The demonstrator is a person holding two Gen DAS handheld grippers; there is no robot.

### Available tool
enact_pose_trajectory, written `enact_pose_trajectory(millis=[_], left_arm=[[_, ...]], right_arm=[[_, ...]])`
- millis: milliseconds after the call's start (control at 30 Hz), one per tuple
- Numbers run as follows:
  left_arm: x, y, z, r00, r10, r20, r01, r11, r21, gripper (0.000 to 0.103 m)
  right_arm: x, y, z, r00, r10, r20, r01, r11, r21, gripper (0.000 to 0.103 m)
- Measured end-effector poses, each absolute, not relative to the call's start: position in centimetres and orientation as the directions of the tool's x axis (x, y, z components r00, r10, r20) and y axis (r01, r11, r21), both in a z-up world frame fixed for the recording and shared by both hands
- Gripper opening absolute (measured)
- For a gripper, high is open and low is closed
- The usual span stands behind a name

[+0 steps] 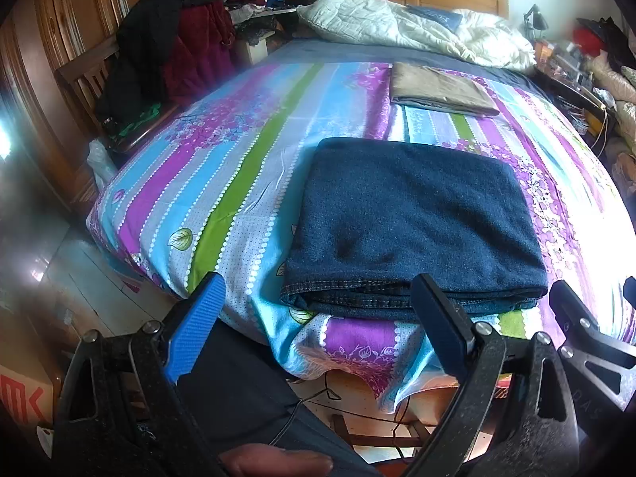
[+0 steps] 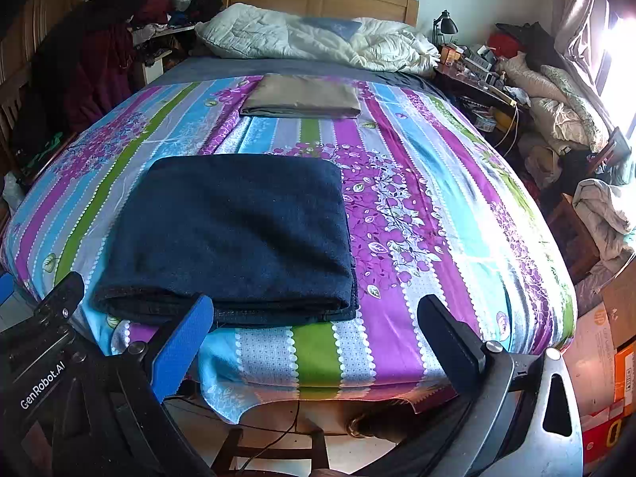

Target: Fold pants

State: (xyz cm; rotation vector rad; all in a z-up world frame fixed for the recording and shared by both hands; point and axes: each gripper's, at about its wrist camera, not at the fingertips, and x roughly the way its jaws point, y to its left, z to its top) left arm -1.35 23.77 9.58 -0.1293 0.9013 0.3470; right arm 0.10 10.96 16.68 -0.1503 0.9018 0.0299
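The dark blue pants (image 1: pixel 413 222) lie folded into a thick flat rectangle near the foot edge of the bed (image 1: pixel 222 183), on a striped, flowered sheet (image 2: pixel 417 214). Both claws hang just off that near edge, apart from the cloth: the left claw (image 1: pixel 318 314) is spread wide and holds nothing, and the right claw (image 2: pixel 314 330) is likewise wide and bare. Farther up the bed, a folded tan cloth (image 2: pixel 302 97) lies flat, with a rumpled white quilt (image 2: pixel 318 39) at the headboard.

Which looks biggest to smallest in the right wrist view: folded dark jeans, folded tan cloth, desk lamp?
1. Folded dark jeans, though they lie nearest the camera.
2. Folded tan cloth, farther up the bed, so real size is unsure.
3. Desk lamp.
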Motion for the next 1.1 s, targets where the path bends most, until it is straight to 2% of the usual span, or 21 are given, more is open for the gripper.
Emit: enact_pose_trajectory(millis=[1100], left_arm=[[-1.56, 23.50, 9.56, 0.582, 0.244, -0.776, -0.344, 0.938, 0.037, 0.094]], right_arm=[[0.09, 11.52, 16.52, 0.617, -0.014, -0.787, -0.129, 0.985, -0.119, 0.102]])
